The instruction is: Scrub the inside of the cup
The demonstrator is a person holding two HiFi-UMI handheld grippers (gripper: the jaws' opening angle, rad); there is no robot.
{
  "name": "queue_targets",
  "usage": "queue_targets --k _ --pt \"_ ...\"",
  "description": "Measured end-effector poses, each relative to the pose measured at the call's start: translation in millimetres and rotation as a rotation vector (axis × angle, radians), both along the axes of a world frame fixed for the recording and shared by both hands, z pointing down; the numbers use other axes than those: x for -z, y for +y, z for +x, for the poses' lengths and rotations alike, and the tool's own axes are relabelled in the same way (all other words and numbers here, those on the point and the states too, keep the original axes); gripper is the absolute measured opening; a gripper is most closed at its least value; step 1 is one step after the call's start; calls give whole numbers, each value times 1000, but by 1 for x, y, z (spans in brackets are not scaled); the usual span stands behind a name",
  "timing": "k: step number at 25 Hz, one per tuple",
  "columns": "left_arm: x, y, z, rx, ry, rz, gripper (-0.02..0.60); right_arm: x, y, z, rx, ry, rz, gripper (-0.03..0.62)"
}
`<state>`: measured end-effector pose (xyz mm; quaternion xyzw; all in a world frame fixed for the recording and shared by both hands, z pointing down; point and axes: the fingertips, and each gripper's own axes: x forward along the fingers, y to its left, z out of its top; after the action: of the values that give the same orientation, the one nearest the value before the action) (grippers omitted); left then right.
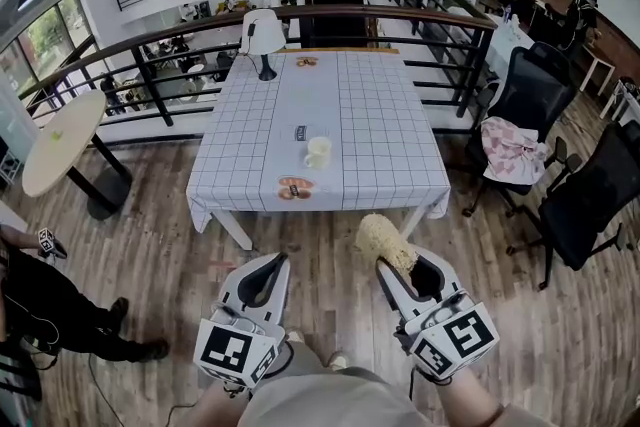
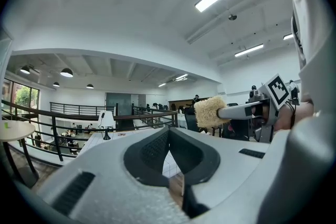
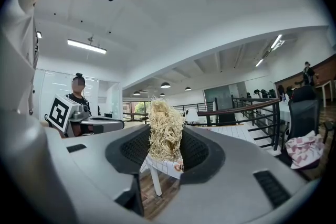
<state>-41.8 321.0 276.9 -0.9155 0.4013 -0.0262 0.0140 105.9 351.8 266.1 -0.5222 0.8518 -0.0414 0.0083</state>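
Between the jaws of the right gripper (image 3: 165, 150) sits a straw-coloured fibre scrubber (image 3: 165, 128). It is clamped by its lower part, so its shaggy head stands up past the fingertips. Just beside it, on its left, the left gripper (image 2: 168, 140) has its jaws pressed together with nothing between them. Both grippers are over a wood plank floor (image 1: 330, 315).

Ahead of the two grippers and well apart from them stands the counter (image 1: 390, 135), covered with a white grid-patterned cloth. The cup (image 1: 318, 151), pale cream, stands upright on it towards the near edge, ahead and roughly between the two grippers. An orange-brown packet (image 1: 295, 187) lies flat at the near edge, on the grippers' side of the cup. Just beyond the cup is a small dark item (image 1: 301, 132), too small to make out. At the counter's far end, towards the left, stands a white-shaded lamp (image 1: 263, 35), with a dark railing (image 1: 200, 25) behind it.

Off to the right of the right gripper are black office chairs, one (image 1: 535, 80) with a pink-and-white cloth (image 1: 512, 151) lying on it. Off to the left of the left gripper are a round table (image 1: 60, 140) and a person in dark clothes (image 1: 45, 310).
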Motion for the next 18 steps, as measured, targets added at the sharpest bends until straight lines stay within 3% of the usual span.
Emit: queue_targets --k 18 --pt "-13 -63 8 7 16 17 14 -16 -56 12 -4 3 8 153"
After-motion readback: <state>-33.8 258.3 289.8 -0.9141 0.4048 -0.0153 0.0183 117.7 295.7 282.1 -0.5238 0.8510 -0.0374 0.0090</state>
